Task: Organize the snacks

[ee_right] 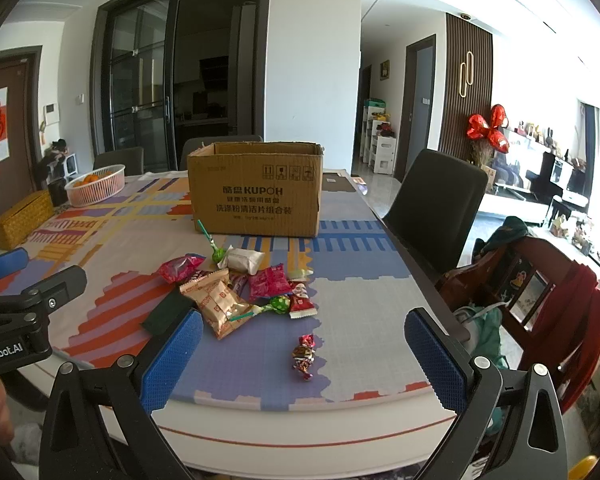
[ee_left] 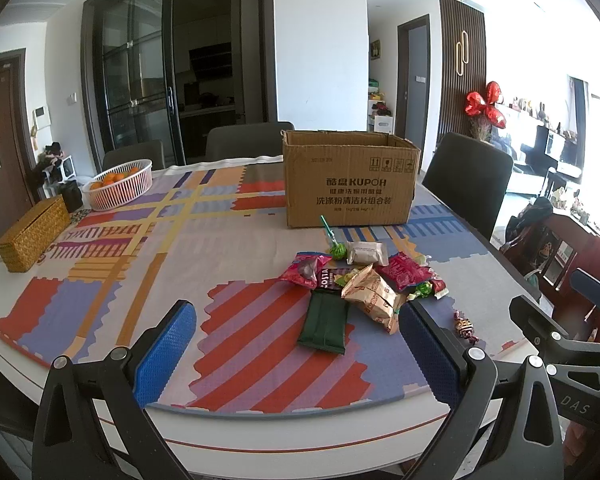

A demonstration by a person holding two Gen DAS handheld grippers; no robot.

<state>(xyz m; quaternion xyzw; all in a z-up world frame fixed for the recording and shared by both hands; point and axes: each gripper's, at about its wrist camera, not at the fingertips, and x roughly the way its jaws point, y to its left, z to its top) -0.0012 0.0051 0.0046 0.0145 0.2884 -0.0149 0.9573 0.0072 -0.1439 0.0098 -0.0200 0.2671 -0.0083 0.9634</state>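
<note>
An open cardboard box (ee_left: 350,184) stands on the table, also in the right wrist view (ee_right: 256,192). In front of it lies a pile of snacks: a dark green packet (ee_left: 325,322), a tan bag (ee_left: 374,294), pink packets (ee_left: 404,270), a white packet (ee_left: 367,252) and a green lollipop (ee_left: 337,250). A single wrapped candy (ee_right: 305,356) lies apart, near the front edge. My left gripper (ee_left: 300,354) is open and empty, short of the pile. My right gripper (ee_right: 304,356) is open and empty, with the single candy between its fingers in the view.
A white basket of oranges (ee_left: 120,184) and a woven box (ee_left: 32,236) sit at the far left. Dark chairs (ee_left: 468,180) stand around the table. A wooden chair with red cloth (ee_right: 560,308) is at the right. A patterned mat (ee_left: 148,240) covers the table.
</note>
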